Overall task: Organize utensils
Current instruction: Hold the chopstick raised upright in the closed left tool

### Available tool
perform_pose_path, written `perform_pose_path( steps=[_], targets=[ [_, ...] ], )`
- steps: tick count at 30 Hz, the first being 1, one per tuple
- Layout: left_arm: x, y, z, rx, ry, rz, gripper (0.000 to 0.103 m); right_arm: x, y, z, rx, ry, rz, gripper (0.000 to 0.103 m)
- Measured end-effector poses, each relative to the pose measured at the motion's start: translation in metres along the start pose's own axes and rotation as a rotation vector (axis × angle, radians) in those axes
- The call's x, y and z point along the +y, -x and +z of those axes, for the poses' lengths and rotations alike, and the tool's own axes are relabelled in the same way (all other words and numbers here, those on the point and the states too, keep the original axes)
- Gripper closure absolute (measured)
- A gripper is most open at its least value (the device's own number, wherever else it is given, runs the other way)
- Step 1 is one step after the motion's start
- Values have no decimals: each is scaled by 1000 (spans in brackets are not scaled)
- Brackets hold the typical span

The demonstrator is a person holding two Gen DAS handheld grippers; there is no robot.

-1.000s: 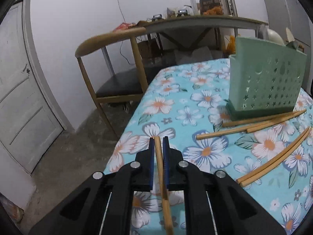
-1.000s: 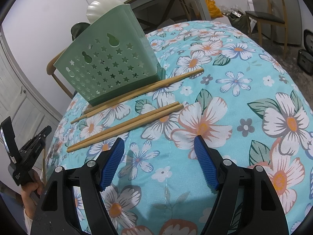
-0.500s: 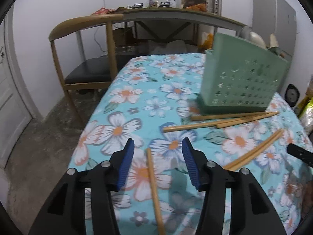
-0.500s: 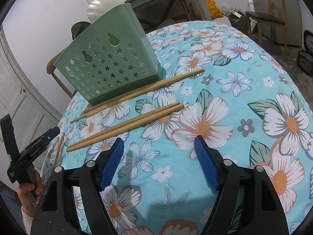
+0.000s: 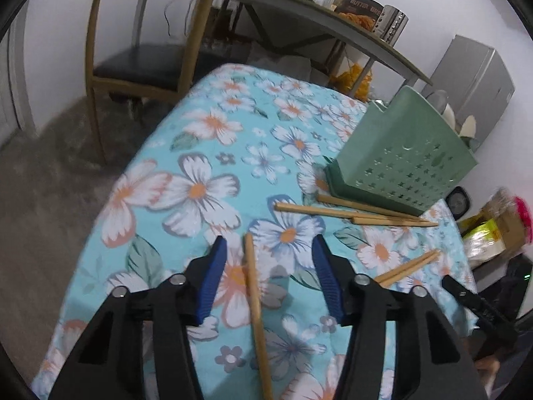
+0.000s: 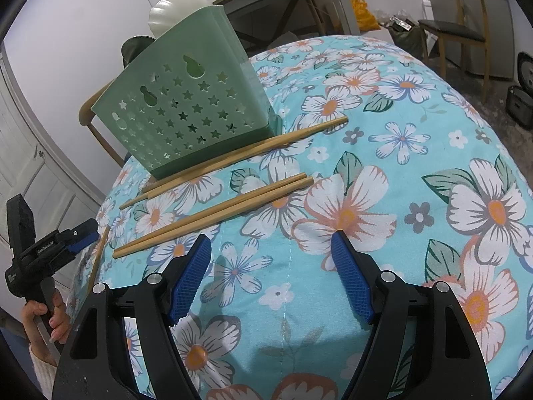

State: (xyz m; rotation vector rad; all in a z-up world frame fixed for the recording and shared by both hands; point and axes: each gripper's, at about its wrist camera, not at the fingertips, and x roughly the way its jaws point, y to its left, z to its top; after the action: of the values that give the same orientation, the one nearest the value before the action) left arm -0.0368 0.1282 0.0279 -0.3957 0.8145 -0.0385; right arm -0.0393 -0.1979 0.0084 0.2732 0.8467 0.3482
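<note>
Now left gripper (image 5: 268, 276) fingers apart, chopstick (image 5: 255, 303) loose between, seemingly untouched; right gripper (image 6: 271, 271) wide, empty.

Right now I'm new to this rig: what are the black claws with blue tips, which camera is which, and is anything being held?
There is no robot arm. A person holds a hand-operated two-finger clamp in each hand, and each clamp carries a fisheye camera looking forward along its fingers, so every picture shows its own claws at the bottom.

In the left wrist view, the left gripper is open. A single chopstick lies on the floral tablecloth between the blue pads, touching neither, so it is not held.

In the right wrist view, the right gripper is open and empty. At the far left of that view you see the person's hand holding the other clamp.

On the cloth: a green perforated utensil basket, some chopsticks lying along its base, and a pair of chopsticks nearer the right gripper.
</note>
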Motion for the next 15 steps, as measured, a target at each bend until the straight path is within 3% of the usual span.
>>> perform_pose_path(
  steps=[4, 8, 15],
  targets=[
    [12, -8, -1, 34, 74, -38, 56, 0, 0, 0, -1, -3, 3, 32],
    [10, -15, 0, 89, 27, 0, 85, 0, 0, 0, -1, -2, 2, 32],
    [20, -22, 2, 78, 92, -55, 85, -1, 0, -1, 0, 2, -2, 32]
  ],
)
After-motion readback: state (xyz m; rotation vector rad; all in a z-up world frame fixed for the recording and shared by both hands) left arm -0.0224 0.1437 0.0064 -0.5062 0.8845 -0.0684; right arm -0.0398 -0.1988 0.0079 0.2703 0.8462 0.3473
